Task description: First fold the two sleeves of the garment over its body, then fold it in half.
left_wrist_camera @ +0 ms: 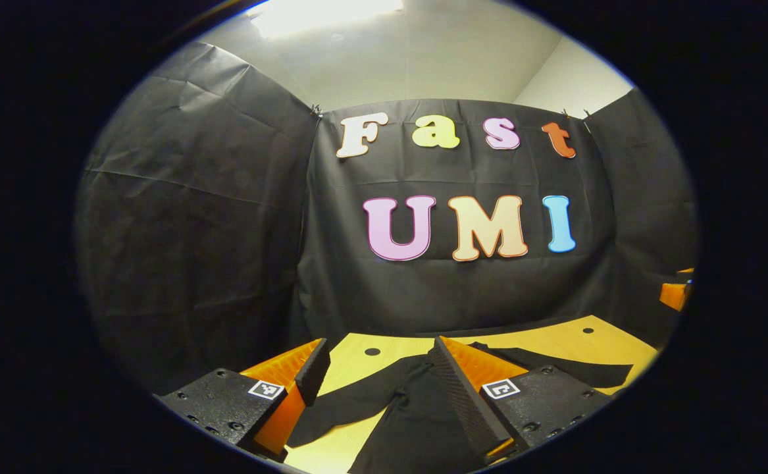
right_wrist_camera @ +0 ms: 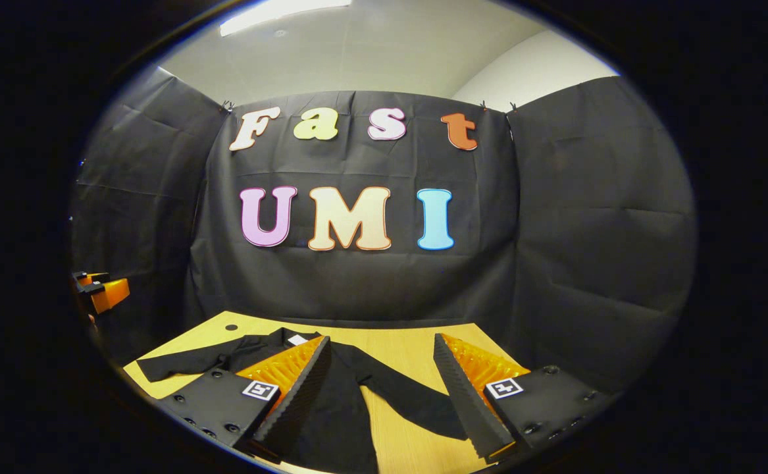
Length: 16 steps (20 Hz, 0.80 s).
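Left tool (left_wrist_camera: 374,382) at 6 o'clock, fingers spread wide, above black garment (left_wrist_camera: 416,421) lying flat on wooden worktop (left_wrist_camera: 588,339), one sleeve (left_wrist_camera: 555,368) toward 3 o'clock; right tool (right_wrist_camera: 377,385) likewise gaping, empty, other sleeve (right_wrist_camera: 416,401) between its fingers on the worktop
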Each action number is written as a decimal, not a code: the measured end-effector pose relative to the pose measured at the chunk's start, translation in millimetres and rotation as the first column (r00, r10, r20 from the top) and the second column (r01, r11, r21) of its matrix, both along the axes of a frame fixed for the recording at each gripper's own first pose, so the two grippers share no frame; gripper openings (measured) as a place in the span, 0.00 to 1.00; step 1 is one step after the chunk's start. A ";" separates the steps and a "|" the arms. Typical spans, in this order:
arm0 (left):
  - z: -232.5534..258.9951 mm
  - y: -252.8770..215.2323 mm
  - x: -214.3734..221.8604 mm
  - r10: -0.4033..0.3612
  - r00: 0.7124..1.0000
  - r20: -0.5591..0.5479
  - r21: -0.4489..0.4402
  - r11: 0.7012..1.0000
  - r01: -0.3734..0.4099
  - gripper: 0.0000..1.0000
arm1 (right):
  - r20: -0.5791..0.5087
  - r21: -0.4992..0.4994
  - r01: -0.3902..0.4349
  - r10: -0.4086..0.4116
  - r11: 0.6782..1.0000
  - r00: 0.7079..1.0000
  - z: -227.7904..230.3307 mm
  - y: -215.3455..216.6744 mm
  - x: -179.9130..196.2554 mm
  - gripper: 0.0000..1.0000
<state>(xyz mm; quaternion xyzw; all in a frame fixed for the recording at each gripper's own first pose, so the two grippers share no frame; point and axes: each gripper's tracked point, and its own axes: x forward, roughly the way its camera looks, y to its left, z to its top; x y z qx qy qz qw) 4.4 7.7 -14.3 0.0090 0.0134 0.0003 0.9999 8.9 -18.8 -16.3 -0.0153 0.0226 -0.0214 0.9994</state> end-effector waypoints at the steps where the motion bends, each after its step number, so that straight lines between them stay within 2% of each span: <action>1: -2.4 0.7 1.8 0.003 1.000 -0.009 -0.004 1.000 -0.003 0.92 | 0.002 -0.005 0.004 -0.004 1.000 1.000 0.2 -0.4 0.8 0.99; 6: -6.0 -5.7 7.6 -0.009 0.999 -0.033 -0.012 1.000 0.009 0.93 | 0.013 -0.005 0.017 -0.017 1.000 1.000 -0.4 -6.7 4.0 0.98; 11: -4.7 -13.1 5.4 -0.013 1.000 -0.025 -0.020 1.000 0.012 0.93 | -0.021 -0.008 0.023 -0.023 1.000 1.000 -13.0 -19.5 8.1 0.98; 16: -7.2 -3.1 -1.2 0.023 0.999 -0.034 -0.009 1.000 -0.023 0.92 | -0.045 0.009 0.051 -0.051 0.999 0.998 -29.8 -47.7 20.2 0.99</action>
